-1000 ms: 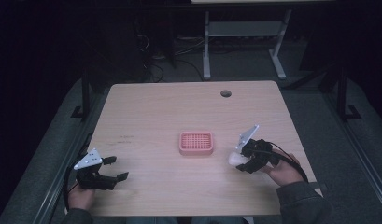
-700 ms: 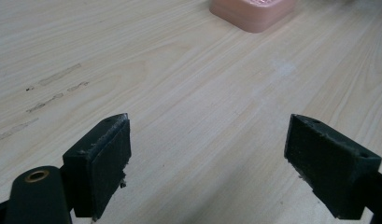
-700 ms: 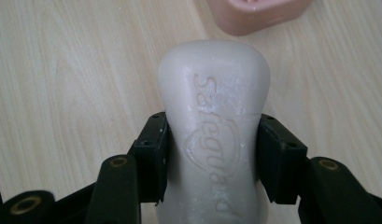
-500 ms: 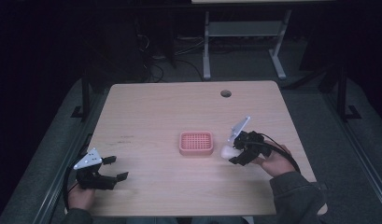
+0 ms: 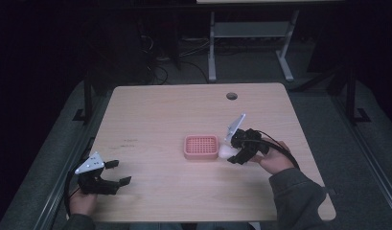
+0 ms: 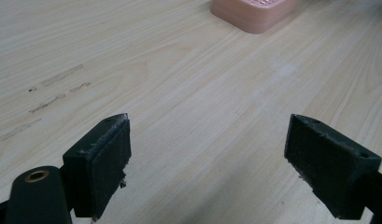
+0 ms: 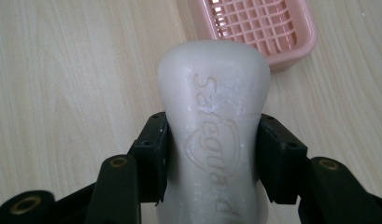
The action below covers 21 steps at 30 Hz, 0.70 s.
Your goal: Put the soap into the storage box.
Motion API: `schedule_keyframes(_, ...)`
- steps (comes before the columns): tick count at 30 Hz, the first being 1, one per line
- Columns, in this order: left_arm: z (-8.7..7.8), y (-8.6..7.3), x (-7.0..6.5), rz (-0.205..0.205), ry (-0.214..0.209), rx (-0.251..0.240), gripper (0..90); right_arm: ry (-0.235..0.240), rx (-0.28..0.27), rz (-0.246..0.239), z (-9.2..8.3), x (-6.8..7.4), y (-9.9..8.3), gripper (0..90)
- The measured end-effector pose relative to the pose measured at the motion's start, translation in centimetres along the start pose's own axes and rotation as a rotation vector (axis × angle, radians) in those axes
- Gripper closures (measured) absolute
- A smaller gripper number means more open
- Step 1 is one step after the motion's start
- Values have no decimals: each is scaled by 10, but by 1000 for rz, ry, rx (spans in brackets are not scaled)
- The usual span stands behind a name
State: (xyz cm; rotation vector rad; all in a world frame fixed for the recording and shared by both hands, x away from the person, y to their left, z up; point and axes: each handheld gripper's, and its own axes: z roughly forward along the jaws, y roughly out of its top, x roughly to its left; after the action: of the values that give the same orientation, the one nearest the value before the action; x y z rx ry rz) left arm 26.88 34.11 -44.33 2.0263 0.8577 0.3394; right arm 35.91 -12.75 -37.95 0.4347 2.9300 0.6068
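Pinching the soap bar (image 7: 212, 121), the right claw (image 5: 230, 154) should center it over the pink dish (image 5: 201, 146) at nine o'clock, then lower flat; the left claw (image 5: 118, 173) rests spread.

The right gripper (image 5: 230, 154) carried the soap bar (image 5: 225, 152) leftward until it arrived just beside the pink soap dish (image 5: 201, 147)

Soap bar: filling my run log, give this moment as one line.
right hand-held gripper: shut on soap bar | beside pink soap dish | left hand-held gripper: open

Light wood table (image 5: 150, 115) with a round grommet hole (image 5: 231, 96) near far edge; metal-legged desk frame (image 5: 251, 36) behind it.
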Motion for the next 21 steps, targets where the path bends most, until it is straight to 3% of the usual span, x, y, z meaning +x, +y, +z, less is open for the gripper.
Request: schedule_keyframes(21, -1, 0, 0, 1, 2, 2, 139, 15, 12, -45, 9, -8, 32, 488)
